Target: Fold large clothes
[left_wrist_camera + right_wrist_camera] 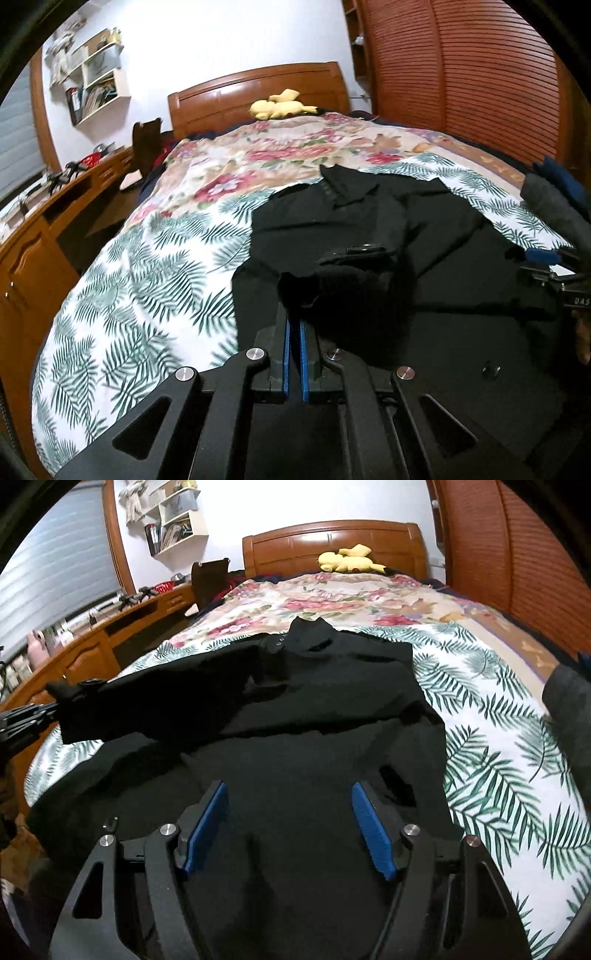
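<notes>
Black jacket [295,709] lies spread on the near half of the bed, collar [306,635] toward the headboard [332,542], hem toward you. It sits on the palm-leaf sheet [498,720]; the floral blanket [351,598] covers the far half, just beyond the collar.

Your left gripper [294,317] has its blue pads [285,354] pinched together on the cuff end of the left sleeve [332,280], fabric bunched right over the fingertips. From the right wrist view, that sleeve [147,705] is lifted and stretched out to the left of the jacket body, with the left gripper [55,707] just visible at the frame edge gripping its tip. A snap tab on the cuff [365,251] shows just past the pinch point.

Your right gripper [288,790] is spread wide, nothing between the pads [207,823], hovering over the lower front of the jacket. Can't tell if the fingertips touch the cloth. In the left wrist view it [543,258] shows at the right edge, over the jacket's right side.

Yellow plush toy [347,561] rests at the head of the bed against the headboard. Wooden desk [110,635] runs along the left, wall shelves [173,520] above it. Louvred wooden wardrobe doors [480,74] on the right. A grey and blue folded pile [554,199] sits at the bed's right edge, well apart from the collar.
</notes>
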Demonstrator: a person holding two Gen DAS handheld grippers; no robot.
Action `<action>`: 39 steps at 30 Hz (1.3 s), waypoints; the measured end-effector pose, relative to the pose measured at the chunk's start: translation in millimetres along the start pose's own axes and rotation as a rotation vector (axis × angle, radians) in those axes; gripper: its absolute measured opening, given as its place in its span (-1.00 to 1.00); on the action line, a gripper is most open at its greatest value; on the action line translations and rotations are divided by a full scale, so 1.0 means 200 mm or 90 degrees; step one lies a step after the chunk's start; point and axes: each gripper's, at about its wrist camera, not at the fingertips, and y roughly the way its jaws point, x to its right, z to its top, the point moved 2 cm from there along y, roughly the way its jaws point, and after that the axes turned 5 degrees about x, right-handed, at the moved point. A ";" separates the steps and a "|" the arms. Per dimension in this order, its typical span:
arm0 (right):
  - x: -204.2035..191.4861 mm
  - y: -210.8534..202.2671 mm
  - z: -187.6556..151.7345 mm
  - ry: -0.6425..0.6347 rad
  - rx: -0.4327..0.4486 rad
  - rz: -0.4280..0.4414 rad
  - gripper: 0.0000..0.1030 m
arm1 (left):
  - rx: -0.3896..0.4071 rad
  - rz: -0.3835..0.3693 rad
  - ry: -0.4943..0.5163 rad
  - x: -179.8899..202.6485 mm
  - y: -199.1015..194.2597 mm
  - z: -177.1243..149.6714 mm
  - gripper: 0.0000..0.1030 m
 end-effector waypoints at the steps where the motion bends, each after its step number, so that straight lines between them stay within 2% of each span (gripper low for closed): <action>1: -0.02 0.01 0.00 -0.010 -0.001 -0.008 0.37 | -0.003 -0.001 -0.007 -0.01 0.02 0.01 -0.92; 7: -0.06 0.04 0.01 -0.028 -0.004 -0.021 0.37 | -0.021 0.000 -0.055 -0.17 0.00 -0.11 -0.71; 12: -0.09 0.03 0.01 -0.040 0.001 -0.021 0.37 | -0.029 -0.011 -0.095 -0.24 -0.03 -0.18 -0.18; 15: -0.10 0.06 -0.01 -0.044 -0.008 -0.021 0.37 | -0.026 -0.017 -0.099 -0.24 -0.04 -0.17 -0.08; 31: -0.18 0.05 -0.07 -0.074 -0.023 -0.010 0.37 | -0.050 0.011 -0.097 -0.27 0.17 0.01 -0.02; 35: -0.20 0.04 -0.08 -0.083 -0.022 -0.004 0.37 | -0.083 0.032 -0.100 -0.30 0.28 -0.01 -0.02; 39: -0.21 0.04 -0.08 -0.086 -0.021 -0.003 0.37 | -0.121 0.024 -0.131 -0.34 0.38 -0.04 -0.02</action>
